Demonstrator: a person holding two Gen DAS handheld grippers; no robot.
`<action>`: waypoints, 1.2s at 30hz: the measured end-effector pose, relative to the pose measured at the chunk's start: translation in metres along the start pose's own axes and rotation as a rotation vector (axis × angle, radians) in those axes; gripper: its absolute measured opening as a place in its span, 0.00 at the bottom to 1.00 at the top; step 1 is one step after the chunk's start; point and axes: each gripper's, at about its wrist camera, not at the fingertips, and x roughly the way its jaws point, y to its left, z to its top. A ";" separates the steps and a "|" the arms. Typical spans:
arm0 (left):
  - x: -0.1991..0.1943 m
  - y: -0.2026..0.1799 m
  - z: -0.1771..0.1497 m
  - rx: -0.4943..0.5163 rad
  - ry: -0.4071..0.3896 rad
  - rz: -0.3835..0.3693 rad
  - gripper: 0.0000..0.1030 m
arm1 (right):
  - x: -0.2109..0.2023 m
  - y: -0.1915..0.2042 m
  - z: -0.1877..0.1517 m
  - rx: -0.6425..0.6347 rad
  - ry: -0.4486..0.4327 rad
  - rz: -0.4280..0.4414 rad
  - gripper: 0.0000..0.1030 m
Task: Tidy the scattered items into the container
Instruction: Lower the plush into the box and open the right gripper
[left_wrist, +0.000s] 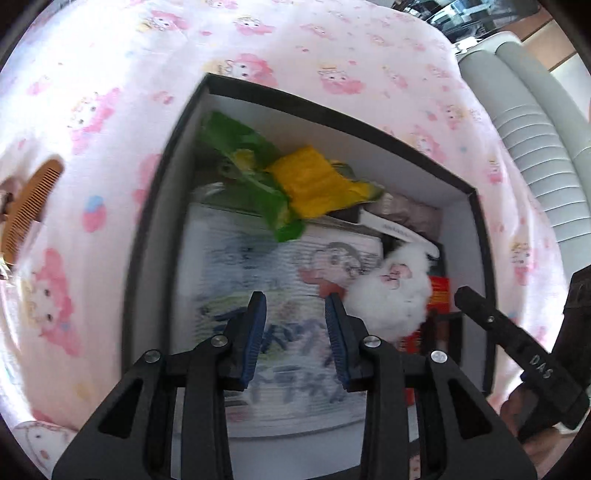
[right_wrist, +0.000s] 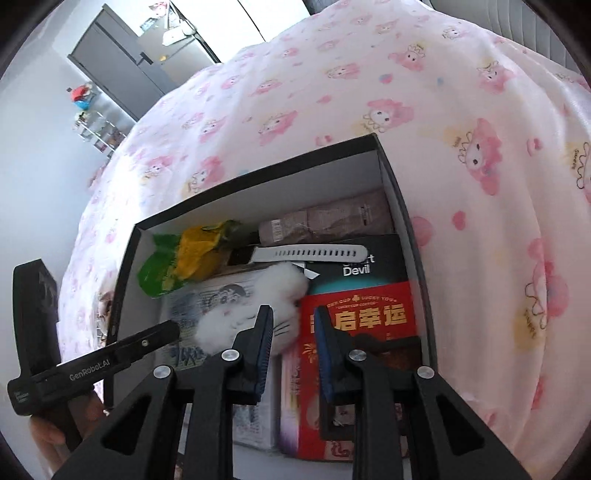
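Note:
A black box with white inner walls (left_wrist: 332, 110) (right_wrist: 258, 173) lies open on a bed with a pink cartoon sheet. Inside it are a cartoon-covered book (left_wrist: 258, 266), a green and yellow packet (left_wrist: 303, 177) (right_wrist: 192, 254), a white plush (left_wrist: 391, 295) (right_wrist: 236, 321), a red carton (right_wrist: 369, 332), a black carton (right_wrist: 376, 258) and a white watch strap (right_wrist: 314, 253). A wooden comb (left_wrist: 26, 206) lies on the sheet left of the box. My left gripper (left_wrist: 295, 299) hovers open over the book, holding nothing. My right gripper (right_wrist: 293, 310) hangs open over the plush and red carton, nothing between its fingers.
A grey ribbed padded piece (left_wrist: 535, 147) runs along the bed's right side. Beyond the bed's far left corner stand a grey cabinet (right_wrist: 122, 55) and a small shelf of knick-knacks (right_wrist: 96, 125). The pink sheet (right_wrist: 480, 184) spreads around the box.

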 end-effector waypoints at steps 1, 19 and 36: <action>0.000 -0.001 -0.001 0.010 0.006 -0.003 0.31 | 0.004 0.001 0.002 0.000 0.025 0.020 0.19; 0.019 -0.036 -0.004 0.066 0.033 -0.044 0.32 | 0.044 0.009 0.010 -0.061 0.160 0.017 0.19; -0.010 -0.040 -0.031 0.027 0.013 -0.114 0.36 | 0.034 0.013 0.007 -0.023 0.087 -0.009 0.26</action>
